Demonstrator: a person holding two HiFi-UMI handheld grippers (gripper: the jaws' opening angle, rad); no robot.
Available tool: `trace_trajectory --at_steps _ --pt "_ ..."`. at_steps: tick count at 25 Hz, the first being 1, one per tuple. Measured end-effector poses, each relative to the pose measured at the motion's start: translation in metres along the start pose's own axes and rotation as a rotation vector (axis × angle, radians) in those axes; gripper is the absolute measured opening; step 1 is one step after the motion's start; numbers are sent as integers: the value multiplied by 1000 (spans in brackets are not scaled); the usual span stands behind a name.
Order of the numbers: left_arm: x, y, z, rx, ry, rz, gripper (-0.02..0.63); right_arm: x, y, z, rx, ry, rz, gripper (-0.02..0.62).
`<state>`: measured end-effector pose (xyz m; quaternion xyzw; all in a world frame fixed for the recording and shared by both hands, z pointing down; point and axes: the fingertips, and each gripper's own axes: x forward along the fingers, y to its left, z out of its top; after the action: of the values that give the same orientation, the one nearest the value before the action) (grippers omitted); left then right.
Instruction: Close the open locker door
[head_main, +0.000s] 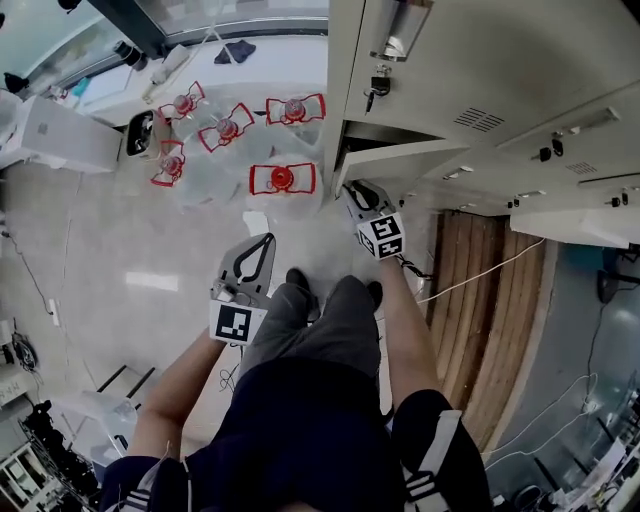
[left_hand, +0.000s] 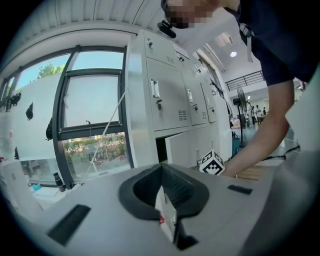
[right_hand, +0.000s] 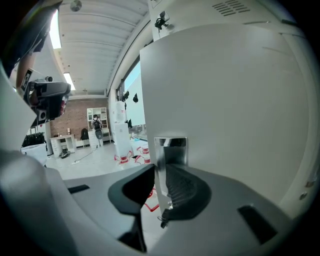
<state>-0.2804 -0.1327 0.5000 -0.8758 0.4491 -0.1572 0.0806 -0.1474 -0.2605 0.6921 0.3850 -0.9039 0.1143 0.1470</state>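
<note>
The grey locker bank (head_main: 470, 70) stands at the right, and one low door (head_main: 400, 155) hangs open over its dark compartment (head_main: 385, 133). My right gripper (head_main: 352, 188) is at that door's free edge. In the right gripper view the door (right_hand: 225, 100) fills the frame, and its metal handle (right_hand: 171, 147) sits between the jaws of the right gripper (right_hand: 159, 167), which is shut on it. My left gripper (head_main: 268, 240) hangs over the floor to the left, away from the lockers. In its own view the left gripper (left_hand: 161, 167) is shut with nothing held, facing the open door (left_hand: 180, 147).
Several clear water jugs with red handles (head_main: 282, 178) lie on the floor left of the lockers. A padlock (head_main: 379, 85) hangs on the locker above. A strip of wooden flooring (head_main: 480, 300) with a white cable runs at the right. My own legs and shoes (head_main: 300, 280) are below.
</note>
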Motion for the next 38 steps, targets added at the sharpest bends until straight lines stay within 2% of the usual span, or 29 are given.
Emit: trace_trajectory --at_steps 4,6,9,22,38 --pt "15 7 -5 -59 -1 10 3 9 -6 4 12 -11 -32 54" --pt "21 11 -9 -146 -12 45 3 14 -9 6 -6 -7 -31 41" --pt "30 16 -10 -192 -23 70 3 20 -13 8 -22 -12 -37 31" --pt "66 21 -32 -180 -28 70 3 39 -30 17 -47 -72 -120 26" --pt "67 29 -42 -191 -37 73 3 51 -41 26 -79 -73 -239 28"
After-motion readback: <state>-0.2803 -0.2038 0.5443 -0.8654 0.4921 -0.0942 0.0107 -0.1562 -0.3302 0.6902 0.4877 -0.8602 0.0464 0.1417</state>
